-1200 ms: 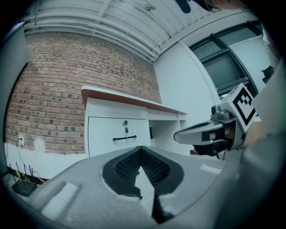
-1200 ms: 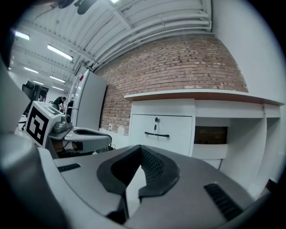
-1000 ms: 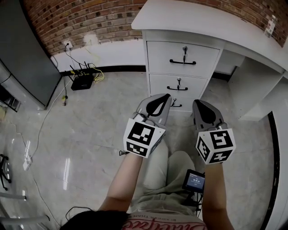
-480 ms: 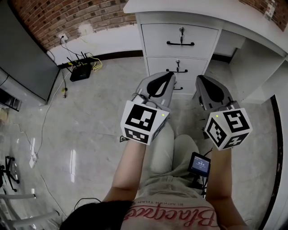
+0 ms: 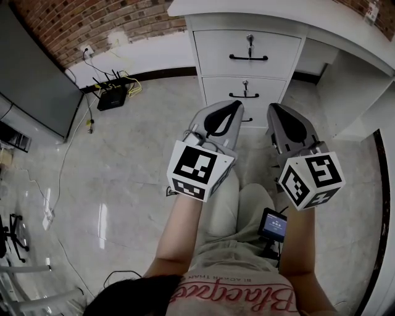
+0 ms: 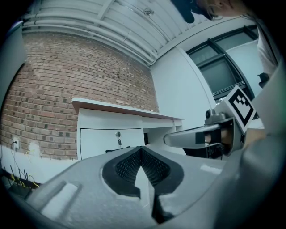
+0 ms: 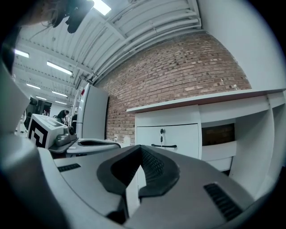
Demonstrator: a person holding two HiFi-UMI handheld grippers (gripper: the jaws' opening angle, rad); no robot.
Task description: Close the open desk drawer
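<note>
A brick wall (image 5: pixel 92 24) and a pale glossy floor (image 5: pixel 123 166) frame a white desk (image 5: pixel 247 11) at 12 o'clock; its desk drawers (image 5: pixel 271 49) stack beneath the top, fronts facing 6 o'clock, long axes and black handles (image 5: pixel 249 58) running 9 to 3; whether one stands out I cannot tell, the lowest being partly hidden; the left gripper (image 5: pixel 237 105) and right gripper (image 5: pixel 273 108) point toward 12, side by side, both clenched on nothing; a black router (image 5: pixel 113 97) sits at 10 o'clock.
</note>
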